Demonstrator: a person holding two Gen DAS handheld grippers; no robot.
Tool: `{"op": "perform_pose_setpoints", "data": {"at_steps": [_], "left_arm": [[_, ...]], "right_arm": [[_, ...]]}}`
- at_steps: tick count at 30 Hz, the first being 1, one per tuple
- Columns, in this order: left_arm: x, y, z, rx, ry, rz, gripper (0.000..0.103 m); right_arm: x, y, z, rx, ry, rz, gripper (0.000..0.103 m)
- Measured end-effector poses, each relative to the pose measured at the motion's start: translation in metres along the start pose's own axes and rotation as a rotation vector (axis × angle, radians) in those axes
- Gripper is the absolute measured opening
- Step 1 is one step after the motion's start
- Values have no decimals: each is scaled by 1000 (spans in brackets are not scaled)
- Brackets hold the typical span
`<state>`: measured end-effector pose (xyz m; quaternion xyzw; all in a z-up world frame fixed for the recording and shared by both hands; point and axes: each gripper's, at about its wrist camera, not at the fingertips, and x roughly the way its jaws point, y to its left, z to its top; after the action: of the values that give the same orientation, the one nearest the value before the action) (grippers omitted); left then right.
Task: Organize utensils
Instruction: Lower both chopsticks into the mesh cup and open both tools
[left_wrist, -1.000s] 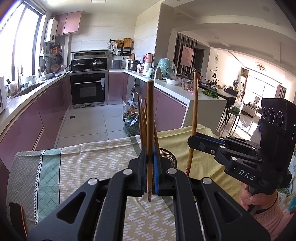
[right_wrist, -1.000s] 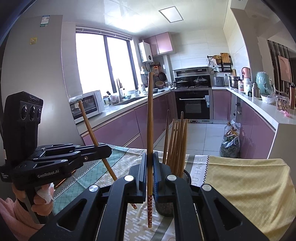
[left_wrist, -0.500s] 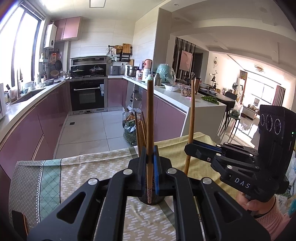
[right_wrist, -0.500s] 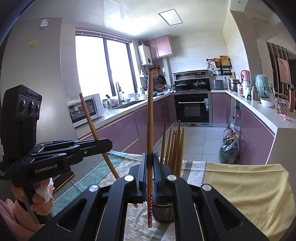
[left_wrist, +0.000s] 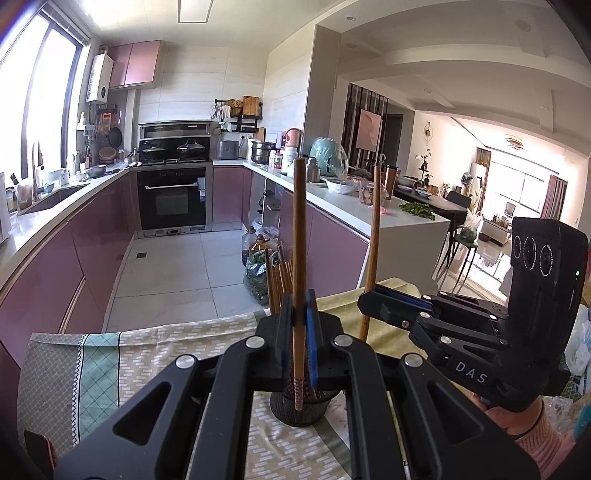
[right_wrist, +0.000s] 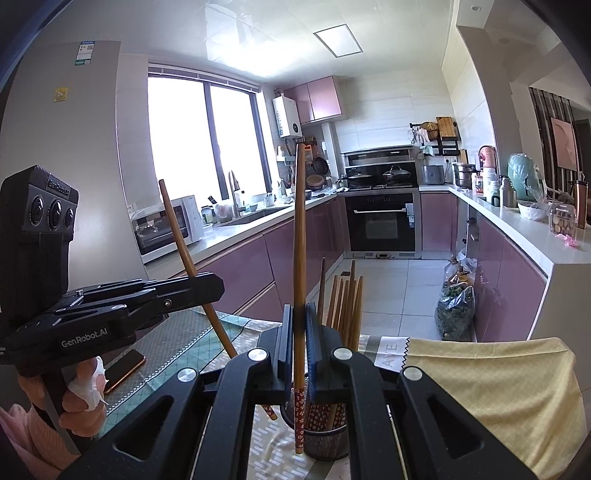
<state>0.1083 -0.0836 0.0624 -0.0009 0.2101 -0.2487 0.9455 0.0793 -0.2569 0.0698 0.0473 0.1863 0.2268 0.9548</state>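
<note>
1. Standing on the patterned tablecloth (left_wrist: 155, 362), the dark mesh holder (left_wrist: 299, 410) is sitting back from the table's far edge, with open kitchen floor beyond and bare cloth to either side.
2. Showing only in the right wrist view – a phone (right_wrist: 123, 371) is lying on the cloth near the left hand; the left wrist view is showing the right gripper (left_wrist: 373, 301) side-on instead.
3. Clenching one chopstick (left_wrist: 298, 280) upright, the left gripper (left_wrist: 300, 332) is hovering with the stick's tip over the holder's mouth.
4. Gripping a second chopstick (right_wrist: 300, 266), the right gripper is hanging beside the holder – its patterned tip is overlapping the rim.
</note>
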Motion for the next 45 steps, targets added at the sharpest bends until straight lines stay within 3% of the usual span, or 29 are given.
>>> {"op": "perform_pose_setpoints", "data": {"at_steps": [21, 45], "left_arm": [[-22, -9, 8, 14, -38, -12, 7], [-1, -1, 23, 7, 20, -6, 7]], "right_arm": [[11, -6, 6, 29, -14, -19, 5], [33, -12, 6, 56, 16, -37, 5]]}}
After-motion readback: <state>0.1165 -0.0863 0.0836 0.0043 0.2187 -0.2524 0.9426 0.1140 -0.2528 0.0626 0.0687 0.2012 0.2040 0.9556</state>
